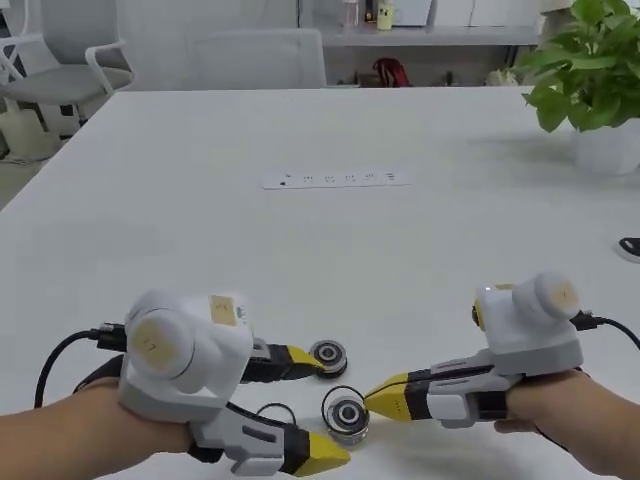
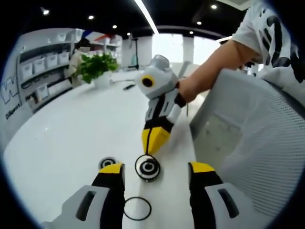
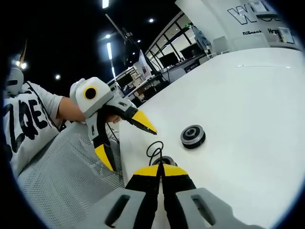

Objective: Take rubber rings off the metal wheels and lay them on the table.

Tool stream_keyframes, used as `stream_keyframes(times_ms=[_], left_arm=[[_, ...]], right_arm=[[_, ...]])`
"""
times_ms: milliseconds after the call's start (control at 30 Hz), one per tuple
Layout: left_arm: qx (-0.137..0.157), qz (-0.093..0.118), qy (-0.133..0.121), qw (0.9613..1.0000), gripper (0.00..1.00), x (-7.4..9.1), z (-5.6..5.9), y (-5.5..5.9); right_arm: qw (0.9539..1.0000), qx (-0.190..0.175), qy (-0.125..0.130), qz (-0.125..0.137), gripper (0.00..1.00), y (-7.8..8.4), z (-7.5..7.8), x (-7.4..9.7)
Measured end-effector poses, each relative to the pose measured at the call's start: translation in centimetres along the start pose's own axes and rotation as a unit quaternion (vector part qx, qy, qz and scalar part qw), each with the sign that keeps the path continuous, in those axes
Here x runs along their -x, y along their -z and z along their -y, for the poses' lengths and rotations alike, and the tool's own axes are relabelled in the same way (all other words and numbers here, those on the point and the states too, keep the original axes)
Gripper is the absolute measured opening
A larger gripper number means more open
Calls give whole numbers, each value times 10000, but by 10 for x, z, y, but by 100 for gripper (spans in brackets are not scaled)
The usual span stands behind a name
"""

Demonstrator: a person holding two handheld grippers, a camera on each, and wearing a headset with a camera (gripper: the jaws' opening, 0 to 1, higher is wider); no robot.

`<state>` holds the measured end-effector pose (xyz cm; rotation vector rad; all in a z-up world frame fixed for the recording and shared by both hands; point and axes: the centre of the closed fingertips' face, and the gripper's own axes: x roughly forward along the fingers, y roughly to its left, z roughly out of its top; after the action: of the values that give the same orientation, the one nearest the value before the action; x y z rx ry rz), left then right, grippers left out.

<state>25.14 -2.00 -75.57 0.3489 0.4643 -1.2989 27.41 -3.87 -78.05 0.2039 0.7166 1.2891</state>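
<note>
Two metal wheels lie near the table's front edge. The farther wheel (image 1: 328,354) (image 3: 193,136) keeps its black ring on and sits by one left jaw (image 2: 107,163). The nearer wheel (image 1: 347,415) (image 2: 147,167) has its rubber ring (image 1: 341,392) (image 3: 153,149) pulled up in a loop. My right gripper (image 1: 372,398) (image 2: 152,145) (image 3: 160,168) is shut on that ring at the wheel's edge. My left gripper (image 1: 318,408) (image 2: 156,168) (image 3: 131,148) stands open, one jaw on each side of the nearer wheel, not touching it. One loose ring (image 2: 137,208) (image 1: 275,410) lies flat on the table.
A white power strip (image 1: 335,180) lies mid-table. A potted plant (image 1: 590,80) stands at the far right, with a small dark object (image 1: 630,247) near the right edge. Chairs (image 1: 60,70) stand beyond the far side. A mesh chair back (image 2: 248,143) is close behind the grippers.
</note>
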Motion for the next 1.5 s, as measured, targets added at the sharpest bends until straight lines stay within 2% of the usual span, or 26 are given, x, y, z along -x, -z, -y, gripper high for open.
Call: stream_keyframes(times_ms=[433, 867, 1500], left_arm=[[105, 180, -121, 9997, 63, 18, 0, -6], [183, 257, -269, 9991, 70, 33, -4, -4], [130, 358, -497, 9980, 78, 52, -6, -2]], right_arm=[[9999, 48, -23, 107, 0, -9, -4, 4], [9994, 46, -93, 344, 0, -24, -9, 10], [9985, 220, -250, 429, 0, -49, -22, 8]])
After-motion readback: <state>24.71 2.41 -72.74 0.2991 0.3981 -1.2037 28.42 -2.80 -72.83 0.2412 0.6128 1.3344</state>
